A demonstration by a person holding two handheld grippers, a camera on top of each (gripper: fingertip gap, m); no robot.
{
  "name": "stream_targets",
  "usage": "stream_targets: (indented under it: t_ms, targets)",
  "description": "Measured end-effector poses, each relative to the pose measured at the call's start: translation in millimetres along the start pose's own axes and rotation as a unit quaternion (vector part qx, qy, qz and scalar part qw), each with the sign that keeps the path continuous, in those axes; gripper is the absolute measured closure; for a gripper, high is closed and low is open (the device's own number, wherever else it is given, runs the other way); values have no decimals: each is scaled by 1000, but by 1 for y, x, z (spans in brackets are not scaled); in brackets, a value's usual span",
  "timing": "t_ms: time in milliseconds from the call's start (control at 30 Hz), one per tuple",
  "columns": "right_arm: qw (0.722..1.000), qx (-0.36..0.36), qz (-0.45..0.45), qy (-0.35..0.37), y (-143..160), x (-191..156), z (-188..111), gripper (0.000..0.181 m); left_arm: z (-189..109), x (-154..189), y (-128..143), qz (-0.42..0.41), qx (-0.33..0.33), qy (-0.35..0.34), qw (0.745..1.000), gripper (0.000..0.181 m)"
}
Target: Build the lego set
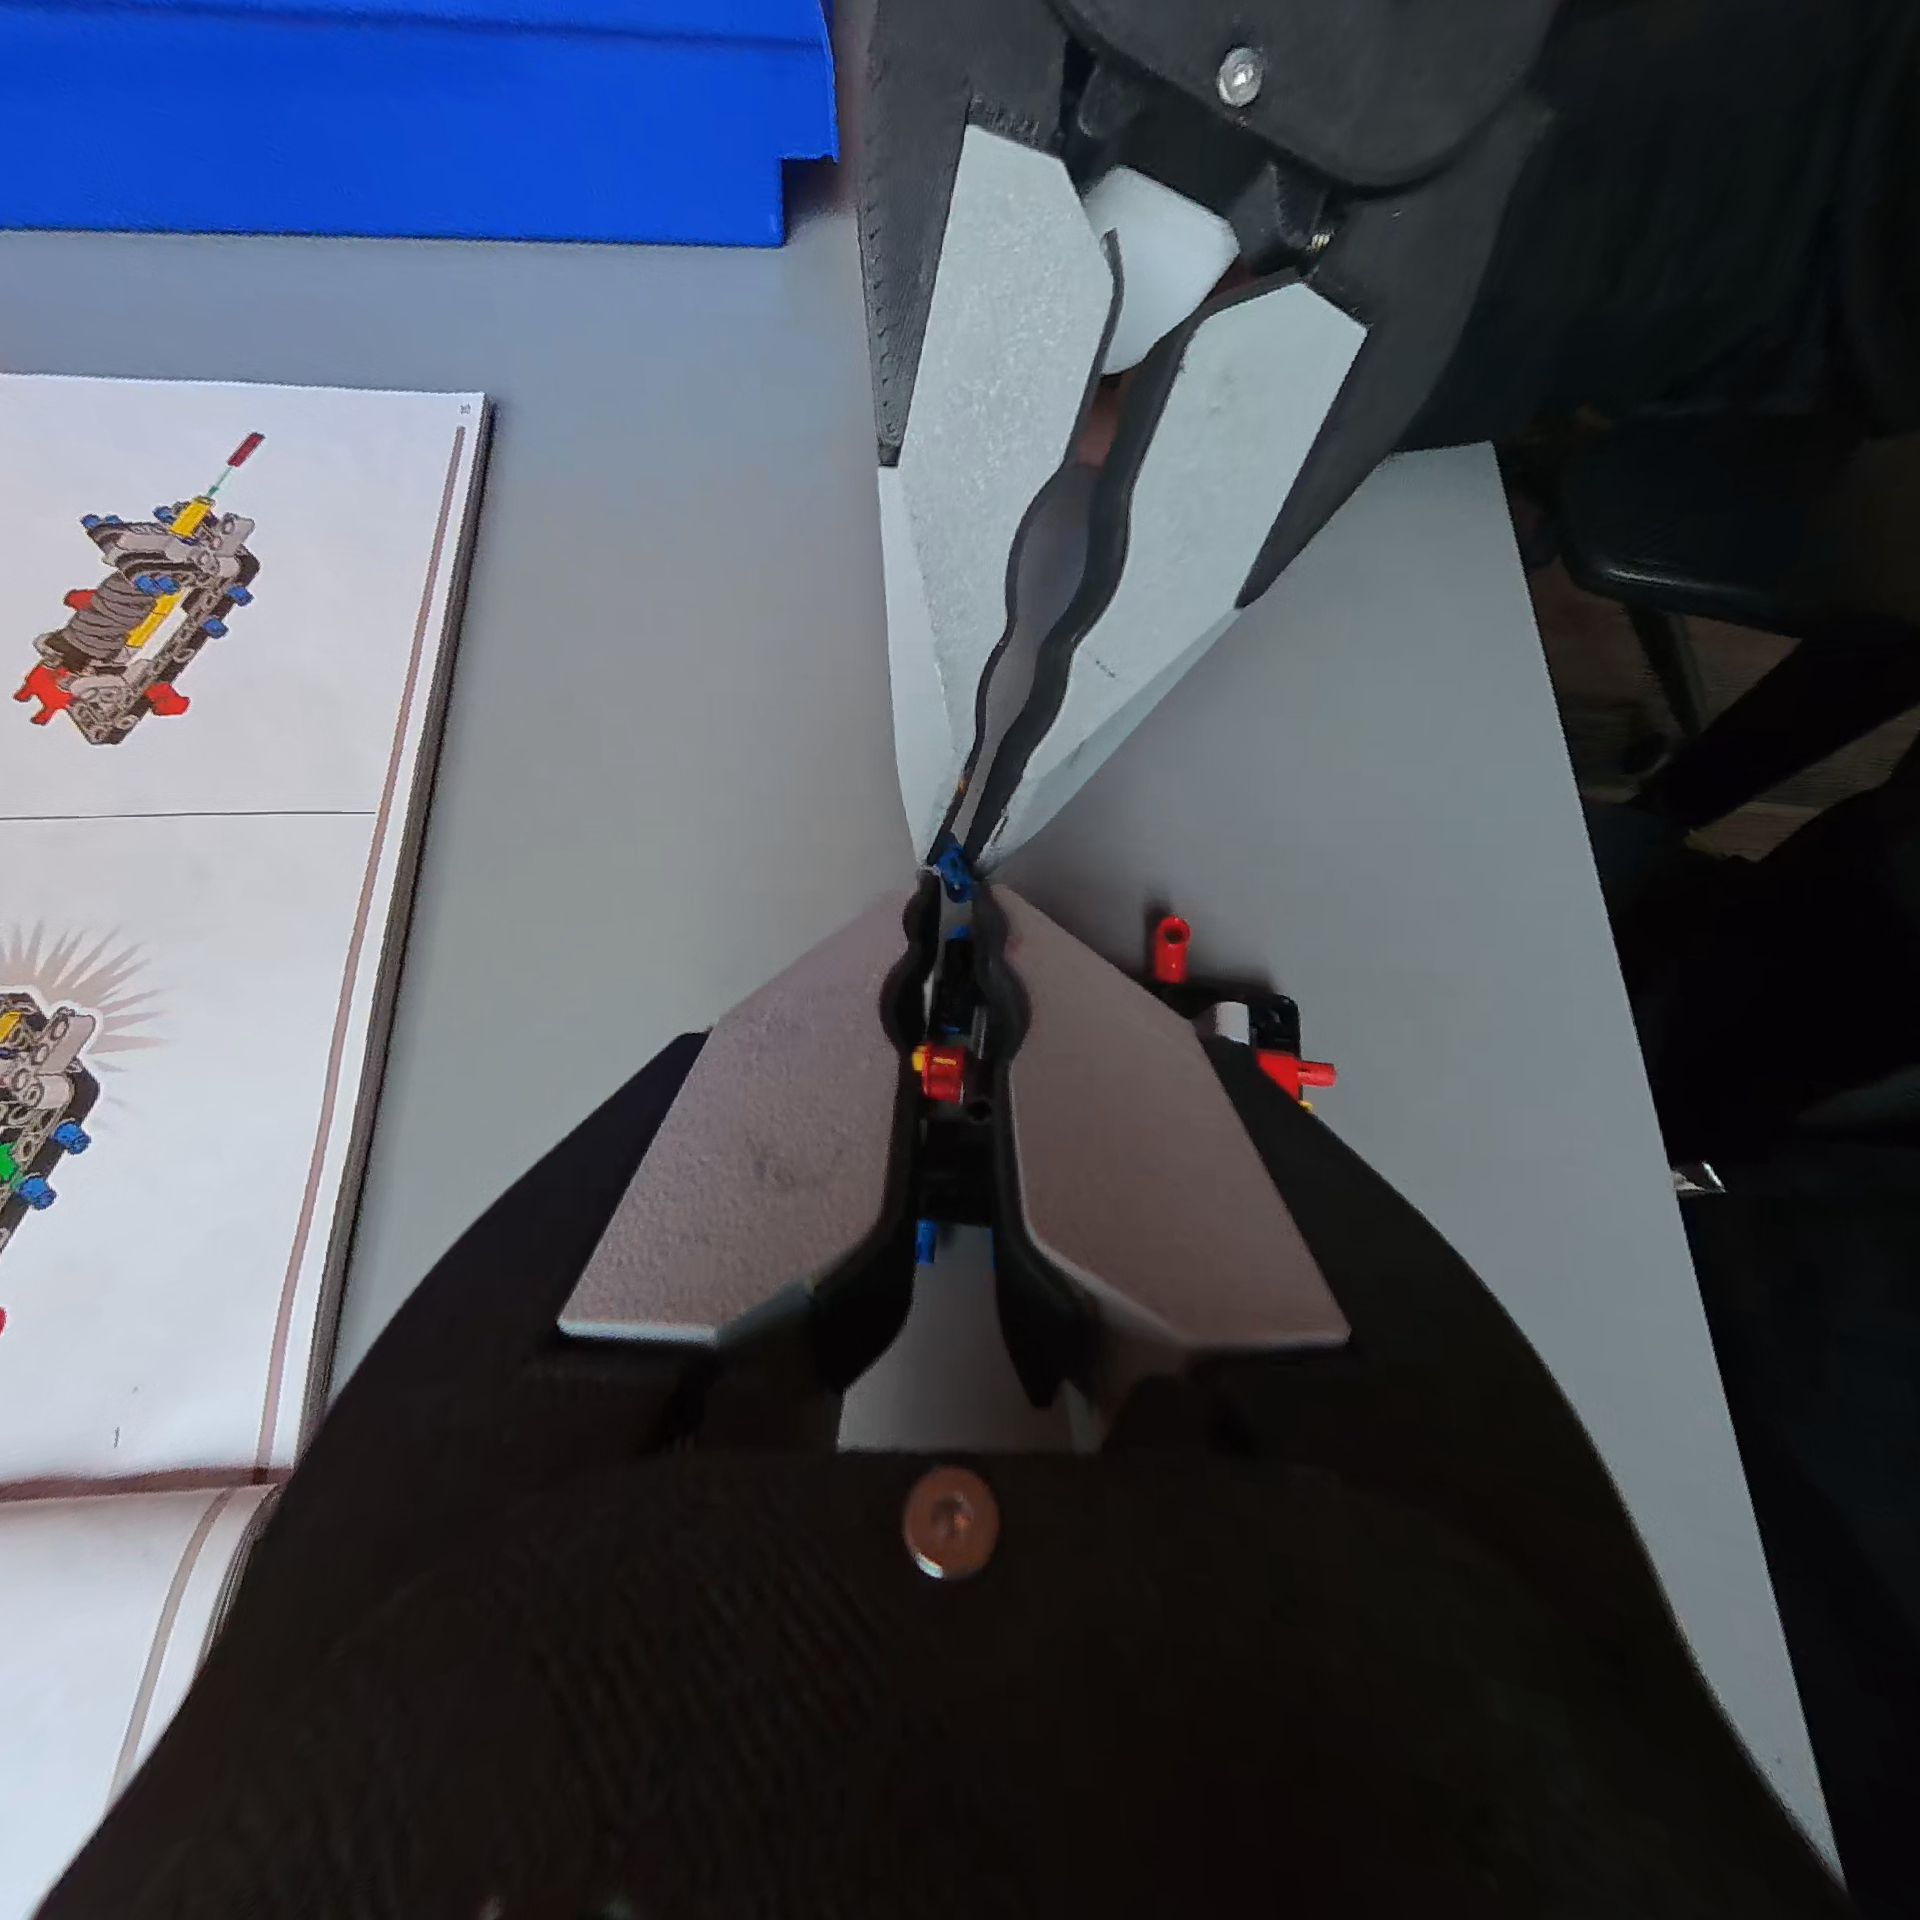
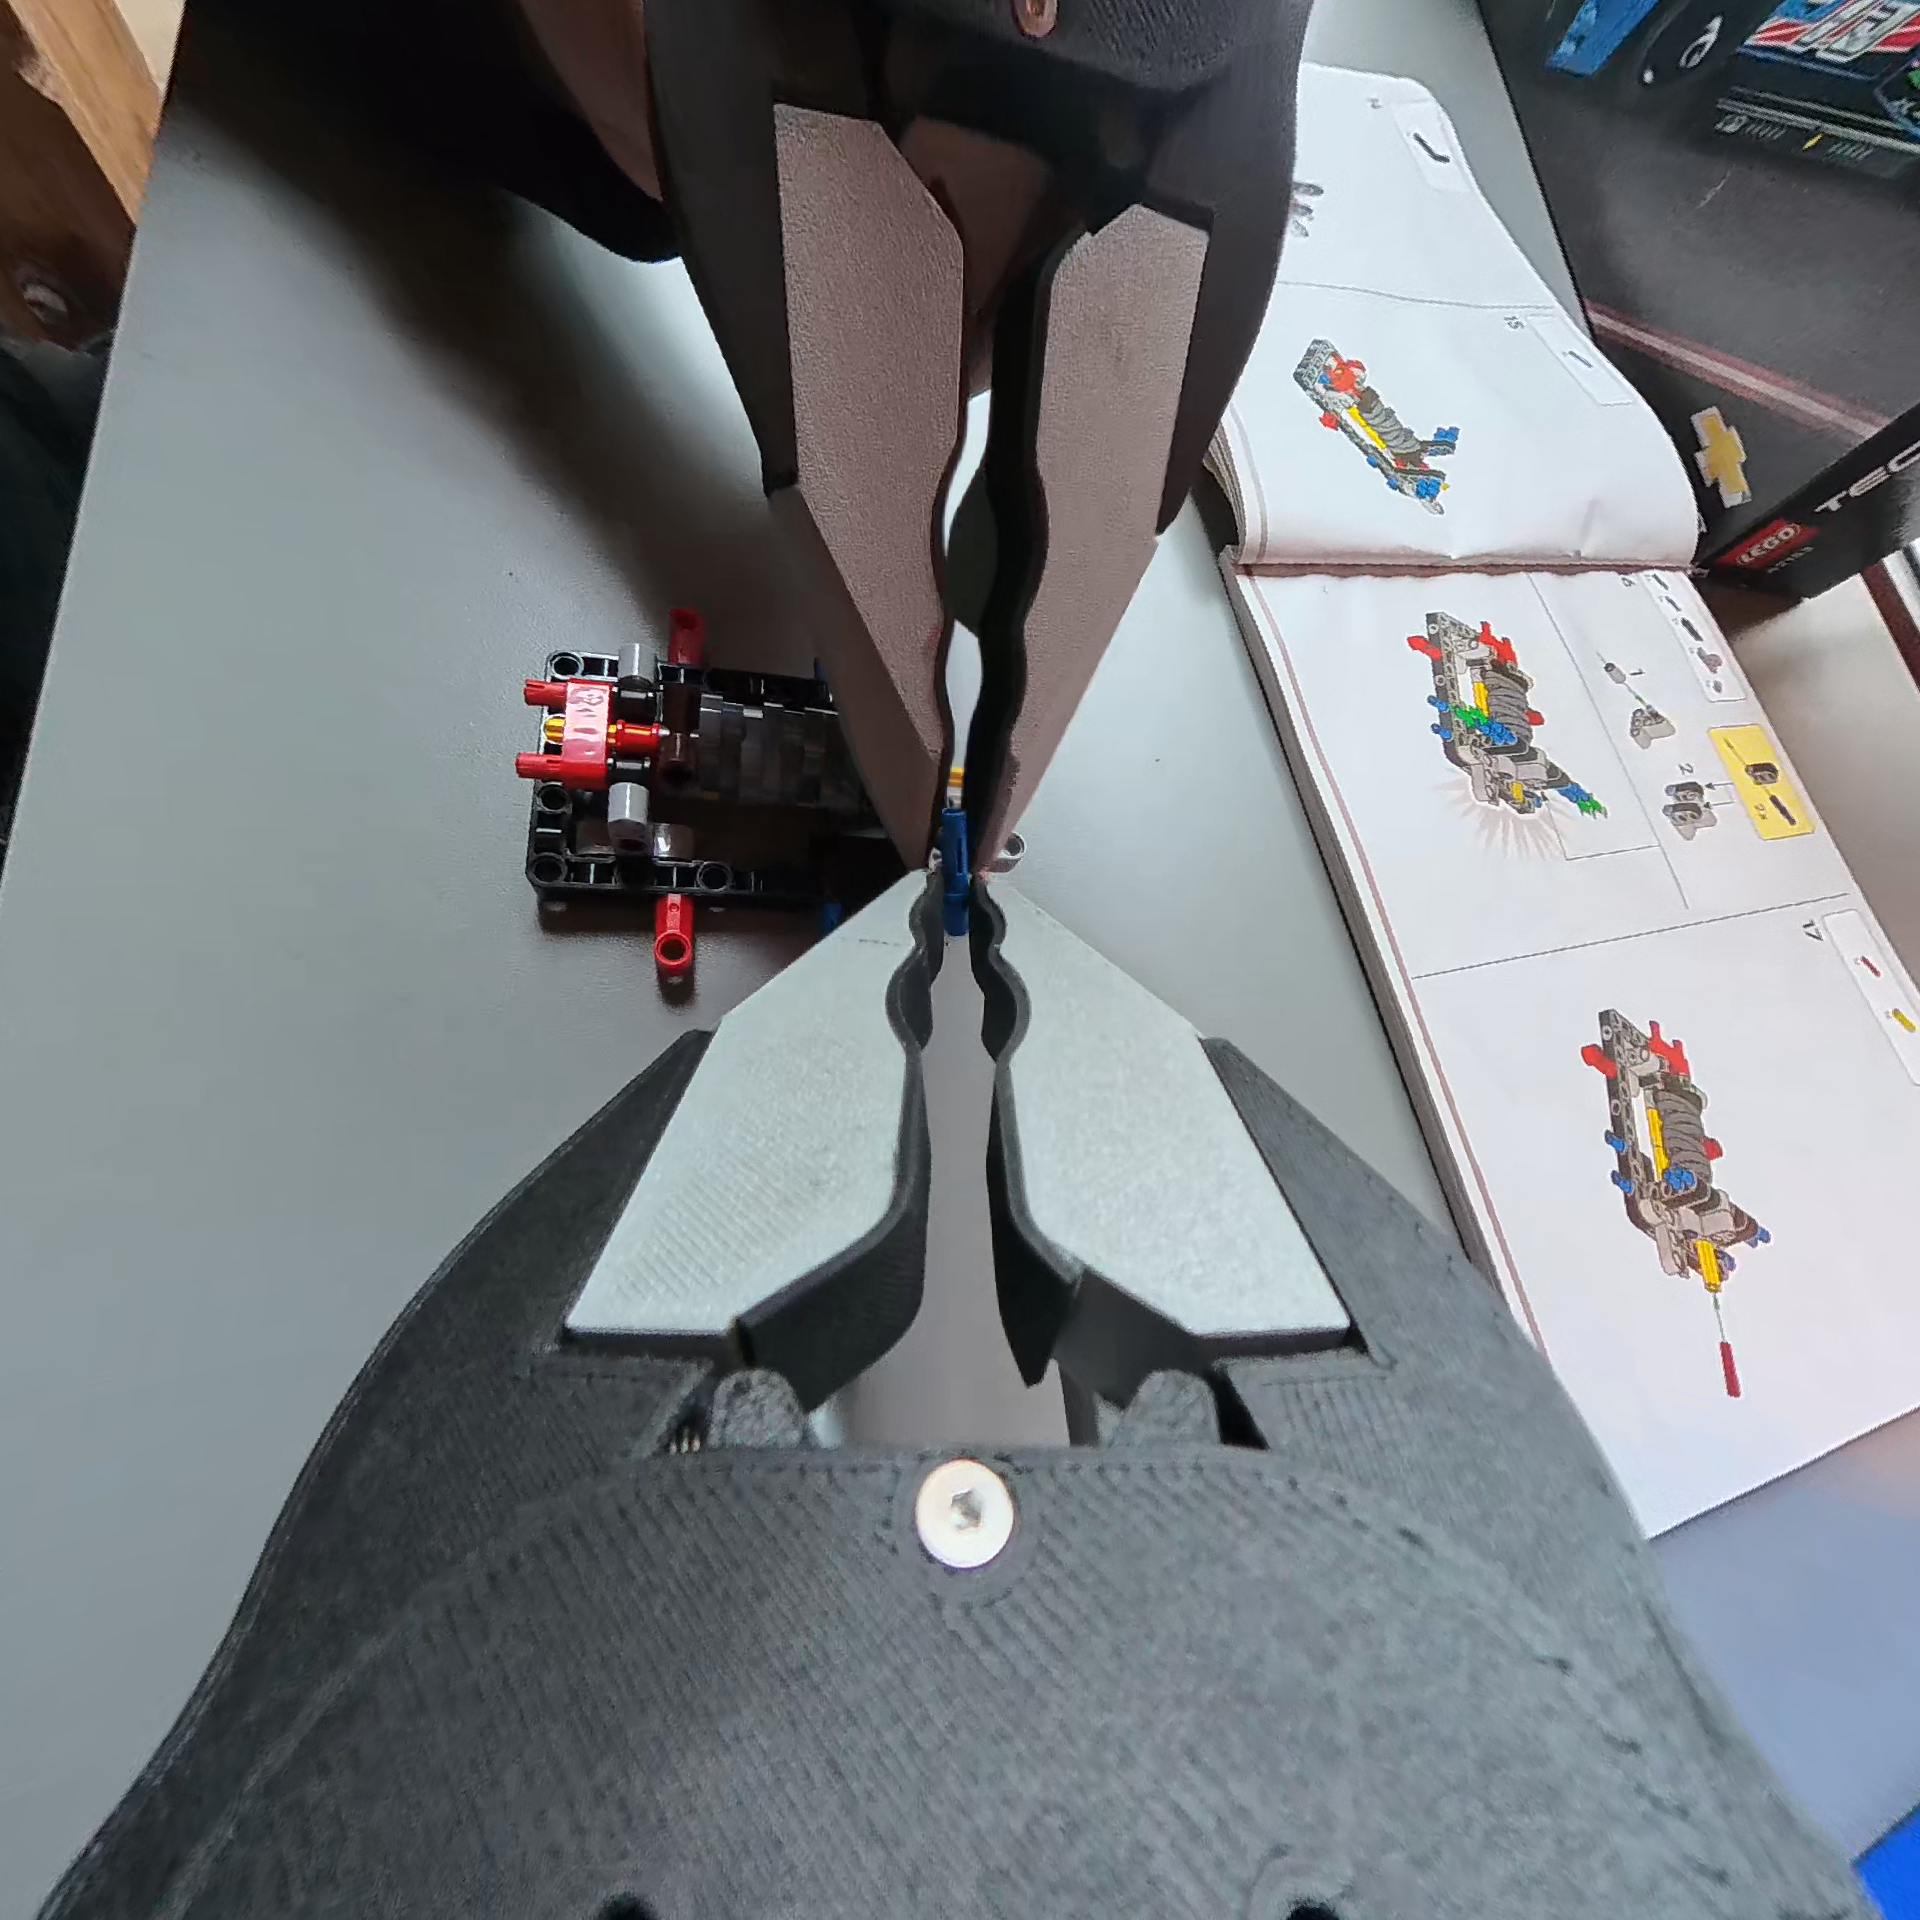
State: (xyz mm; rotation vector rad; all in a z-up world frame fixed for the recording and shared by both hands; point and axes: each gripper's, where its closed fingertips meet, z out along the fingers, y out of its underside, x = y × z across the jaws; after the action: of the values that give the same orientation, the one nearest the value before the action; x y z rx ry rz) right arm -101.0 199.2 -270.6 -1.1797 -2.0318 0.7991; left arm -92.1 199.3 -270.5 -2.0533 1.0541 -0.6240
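A small blue pin [image 2: 954, 873] is pinched between two grippers that meet tip to tip above the grey table. My right gripper [image 2: 951, 902] is shut on the pin's near end. My left gripper [image 1: 956, 902] closes on its other end, and the pin [image 1: 954, 868] shows at the meeting point. The right gripper [image 1: 964, 844] comes in from the top of the left wrist view; the left gripper [image 2: 951, 836] comes in from the top of the right wrist view. The black lego frame with red pins and grey gears [image 2: 665, 769] lies on the table beneath the left gripper. It is partly hidden and shows past the fingers [image 1: 1268, 1029].
An open instruction booklet [image 2: 1558, 935] lies beside the build and also shows in the left wrist view [image 1: 208, 935]. A blue bin [image 1: 416, 114] stands at the back. A black lego box [image 2: 1818, 499] sits past the booklet. The table edge [image 1: 1558, 727] runs close by, with a dark chair beyond. Left and right tips are no more than a few centimetres apart.
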Motion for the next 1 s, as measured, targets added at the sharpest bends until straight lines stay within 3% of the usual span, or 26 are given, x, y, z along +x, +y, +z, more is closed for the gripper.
stream_targets:
  t_ms: [467, 600, 800, 1000]
  targets:
    - [1000, 16, 1, -2, -4, 0, -3, 180, -3, 1, -3, -12, 21, 11, 1000, 180]
    - [1000, -6, -13, 9, 2, 0, 1, 180, -5, -1, -8, -27, 33, 8, 999, 171]
    - [1000, -1, -4, 4, 0, 0, 0, 180, -2, -1, -3, -18, 21, 2, 1000, 179]
    - [999, 40, 8, -14, -8, -2, -5, 180, -8, 3, -8, -16, 39, 25, 999, 179]
